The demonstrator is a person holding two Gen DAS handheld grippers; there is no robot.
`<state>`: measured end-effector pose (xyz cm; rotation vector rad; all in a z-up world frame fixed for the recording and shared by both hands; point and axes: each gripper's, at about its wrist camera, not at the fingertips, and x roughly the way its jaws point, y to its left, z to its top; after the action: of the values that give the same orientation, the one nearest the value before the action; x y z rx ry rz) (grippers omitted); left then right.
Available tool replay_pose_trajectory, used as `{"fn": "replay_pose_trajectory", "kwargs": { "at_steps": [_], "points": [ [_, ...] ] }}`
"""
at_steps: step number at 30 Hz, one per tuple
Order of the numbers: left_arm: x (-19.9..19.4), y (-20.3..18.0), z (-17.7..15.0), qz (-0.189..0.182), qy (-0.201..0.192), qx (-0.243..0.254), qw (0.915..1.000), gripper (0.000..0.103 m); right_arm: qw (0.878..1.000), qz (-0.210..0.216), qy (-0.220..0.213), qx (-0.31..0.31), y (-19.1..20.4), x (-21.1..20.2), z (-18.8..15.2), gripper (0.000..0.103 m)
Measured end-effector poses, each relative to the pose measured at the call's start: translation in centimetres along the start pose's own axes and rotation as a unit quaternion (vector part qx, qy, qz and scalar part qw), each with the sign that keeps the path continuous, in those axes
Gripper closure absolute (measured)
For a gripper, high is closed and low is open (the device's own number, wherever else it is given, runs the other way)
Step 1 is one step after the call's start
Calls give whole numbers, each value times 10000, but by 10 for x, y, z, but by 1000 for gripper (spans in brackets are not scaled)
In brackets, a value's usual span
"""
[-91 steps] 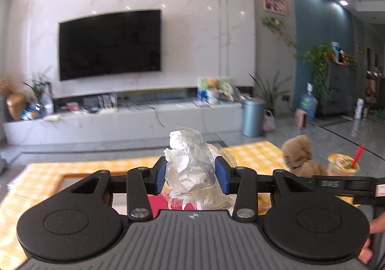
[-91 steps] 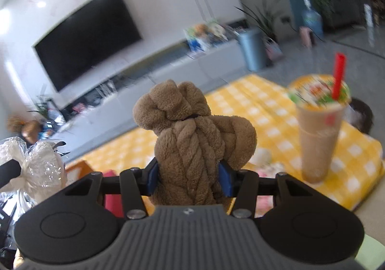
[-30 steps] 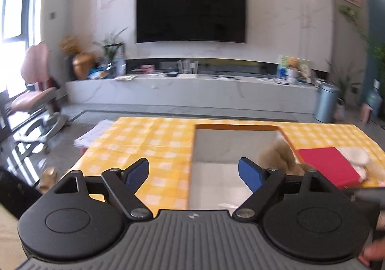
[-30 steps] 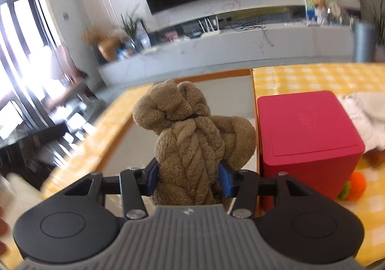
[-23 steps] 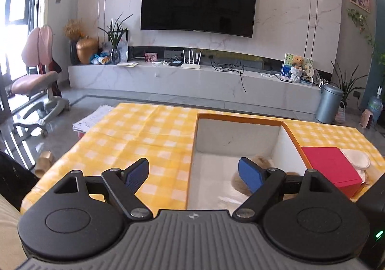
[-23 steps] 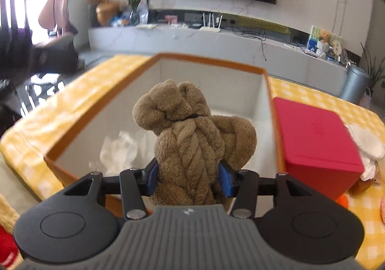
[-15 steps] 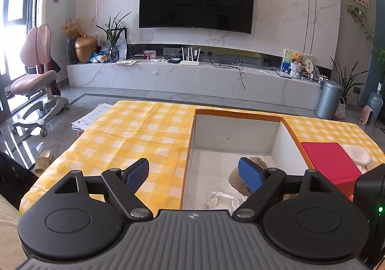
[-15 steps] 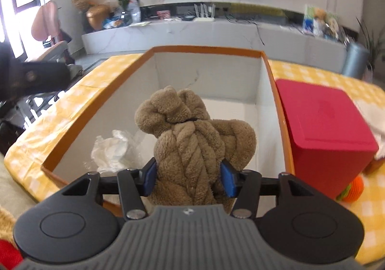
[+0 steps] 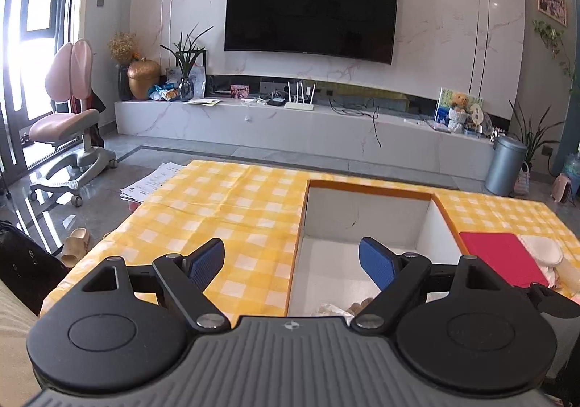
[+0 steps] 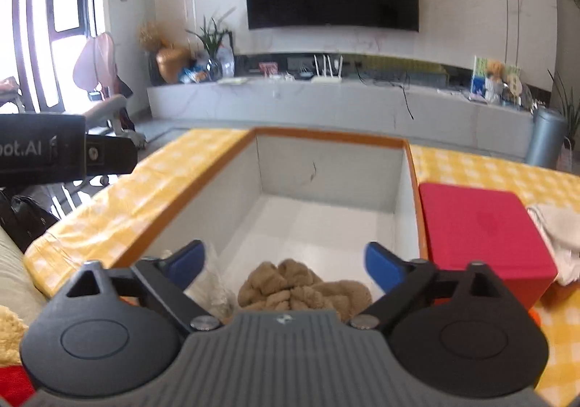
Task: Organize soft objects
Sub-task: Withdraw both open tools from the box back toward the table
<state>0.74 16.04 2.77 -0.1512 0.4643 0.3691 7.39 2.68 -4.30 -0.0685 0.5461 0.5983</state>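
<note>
Dropped: brown plush toy left right claw, jaws just spread, into box | soft, light; regrip midbody

The right hand-held gripper has just spread wide, empty; the left hand-held gripper gapes empty too.
</note>
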Motion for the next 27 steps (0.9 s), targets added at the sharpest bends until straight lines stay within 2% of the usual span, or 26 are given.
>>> {"fn": "replay_pose_trajectory", "kwargs": {
  "at_steps": [3,9,11,14,19,27],
  "points": [
    [-4,0,2,-72,-42,-92,9999,4,9999,28,-166,-5,-2,-10,4,3],
    [-12,-9,6,5,-186,-51,9998,4,9996,55,-290,5,-10,-27,7,3],
    [-18,-13,9,-80,-230,-18,9997,4,9994,33,-355,48,-15,-35,9,3],
    [-31,-21,13,-221,-386,89,9990,4,9981,-186,-554,203,-25,-50,13,3],
    [-52,-42,20,-190,-641,228,9975,4,9957,-438,-739,343,-48,-76,25,3],
    [-76,-78,28,-348,-895,445,9944,4,9889,-1113,-966,201,-75,-133,34,3]
  ]
}}
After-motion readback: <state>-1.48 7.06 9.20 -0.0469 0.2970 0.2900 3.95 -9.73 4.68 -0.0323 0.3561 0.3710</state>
